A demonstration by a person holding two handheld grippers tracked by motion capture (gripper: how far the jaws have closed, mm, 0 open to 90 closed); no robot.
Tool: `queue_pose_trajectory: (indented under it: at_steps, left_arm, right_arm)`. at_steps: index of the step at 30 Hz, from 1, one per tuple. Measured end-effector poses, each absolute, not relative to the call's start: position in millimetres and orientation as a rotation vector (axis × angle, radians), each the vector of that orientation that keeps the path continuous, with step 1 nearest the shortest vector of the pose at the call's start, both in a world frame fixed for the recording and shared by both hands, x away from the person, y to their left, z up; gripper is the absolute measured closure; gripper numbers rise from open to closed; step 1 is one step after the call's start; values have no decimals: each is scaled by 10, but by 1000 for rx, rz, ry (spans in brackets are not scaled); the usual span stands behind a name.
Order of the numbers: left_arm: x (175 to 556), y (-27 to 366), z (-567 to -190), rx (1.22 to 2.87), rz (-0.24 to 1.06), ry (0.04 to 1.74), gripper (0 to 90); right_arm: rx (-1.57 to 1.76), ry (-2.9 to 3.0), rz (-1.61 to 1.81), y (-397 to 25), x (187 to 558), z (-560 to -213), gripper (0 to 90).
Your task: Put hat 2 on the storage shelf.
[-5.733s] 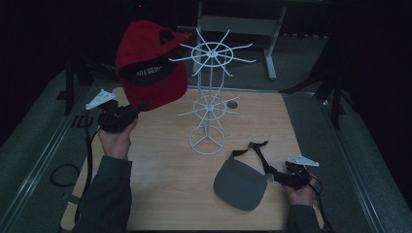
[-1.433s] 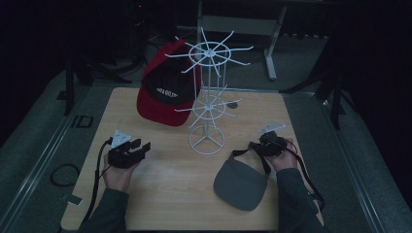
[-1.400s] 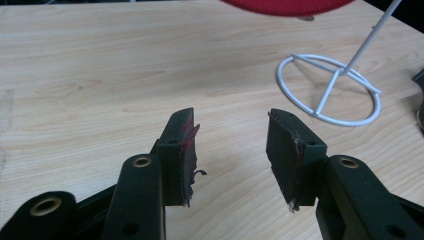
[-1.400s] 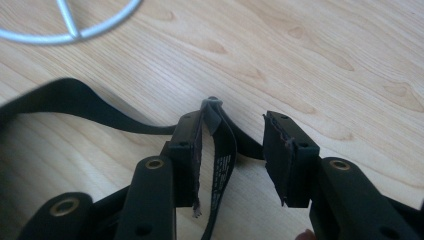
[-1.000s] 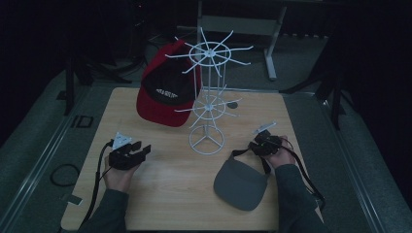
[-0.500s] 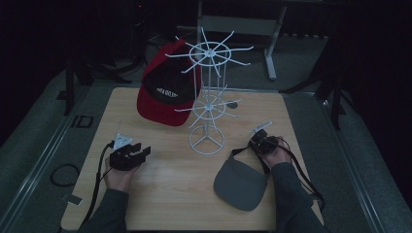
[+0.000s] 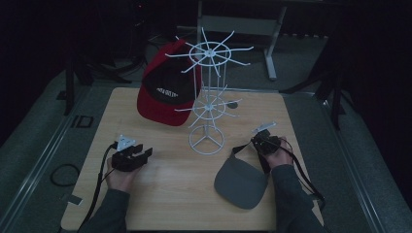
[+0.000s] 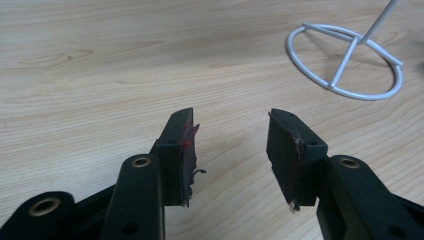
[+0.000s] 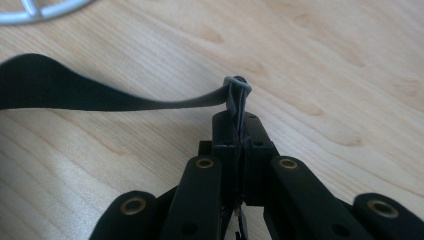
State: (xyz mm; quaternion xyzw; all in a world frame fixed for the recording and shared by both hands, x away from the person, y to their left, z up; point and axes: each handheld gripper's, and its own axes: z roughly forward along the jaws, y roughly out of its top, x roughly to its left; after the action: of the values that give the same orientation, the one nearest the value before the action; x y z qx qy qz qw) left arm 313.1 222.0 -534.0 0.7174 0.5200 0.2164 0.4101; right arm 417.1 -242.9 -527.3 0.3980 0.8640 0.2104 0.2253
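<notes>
I'm using the white wire hat stand (image 7: 209, 97) as reference, standing mid-table on its ring base (image 8: 345, 62). My right gripper (image 7: 265, 141) is sitting just right of the base, jaws clamped tight on the strap (image 9: 100, 95) of the grey visor (image 7: 241, 181); in the right gripper view the strap end is pinched between the 2 jaws and bunching up above them, with the rest of the band trailing off left over the wood. The visor's brim is lying flat on the table (image 7: 165, 194) in front of the stand, toward me and slightly right. My left gripper (image 7: 137, 156) is resting low over the table left of the base and toward me, jaws spread wide apart with nothing between them, just bare wood grain showing; there's red residue on the left jaw pad. The red and black cap (image 7: 167, 90) is hanging on the stand's left side, from an upper arm, brim tilting down to the table.
</notes>
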Motion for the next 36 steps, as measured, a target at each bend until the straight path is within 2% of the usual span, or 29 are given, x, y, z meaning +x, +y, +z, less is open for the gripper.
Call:
queue_pose_trajectory:
  at_steps: [36]
  left_arm:
    - [3153, 2198, -5414, 1830, 547, 1311, 537]
  right_arm:
    - [958, 2184, 779, -2431, 3808, -4456, 880]
